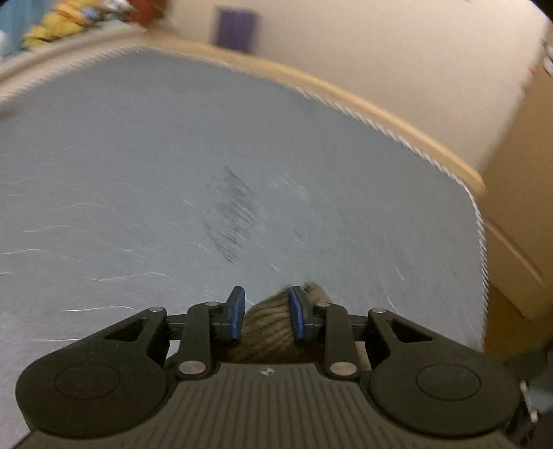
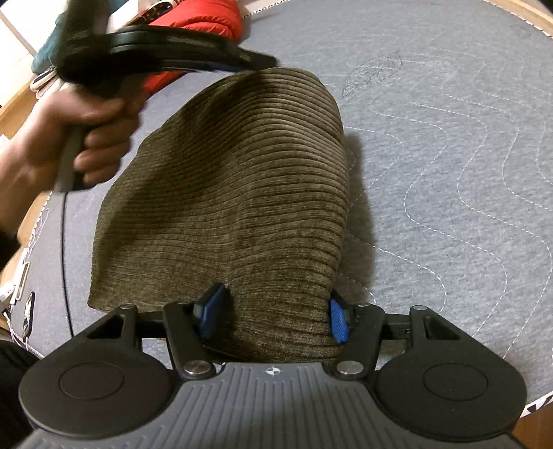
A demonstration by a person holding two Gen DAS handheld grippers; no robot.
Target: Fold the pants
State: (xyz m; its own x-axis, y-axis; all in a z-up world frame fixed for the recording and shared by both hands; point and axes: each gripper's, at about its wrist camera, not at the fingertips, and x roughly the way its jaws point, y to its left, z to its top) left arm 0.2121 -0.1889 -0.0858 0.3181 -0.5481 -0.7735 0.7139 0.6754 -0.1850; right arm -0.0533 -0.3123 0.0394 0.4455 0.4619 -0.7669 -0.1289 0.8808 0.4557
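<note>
Two hand-held grippers work over a grey quilted mattress (image 2: 449, 138) with wavy white stitching.

The left gripper (image 1: 266, 312), seen from its own camera, is clenched on a bunched fold of the pants (image 1: 268, 328): brown ribbed cloth fills the narrow gap between its blue pads (image 1: 236, 317) and both pads press on it. Ahead of it lies bare mattress, blurred, with a wooden edge (image 1: 397, 121) beyond.

From the right camera, the pants (image 2: 242, 190) spread forward from the right gripper (image 2: 273, 314) as a wide brown corduroy sheet, rising towards the left gripper (image 2: 255, 64), which holds the far end up at upper left. A hand (image 2: 79, 138) grips that tool's handle.

The right gripper's jaws stand wide, with a thick fold of the pants between them. The cloth fills the gap from pad to pad; whether the pads press on it cannot be told.

A red padded item (image 2: 193, 20) lies beyond the left gripper.
</note>
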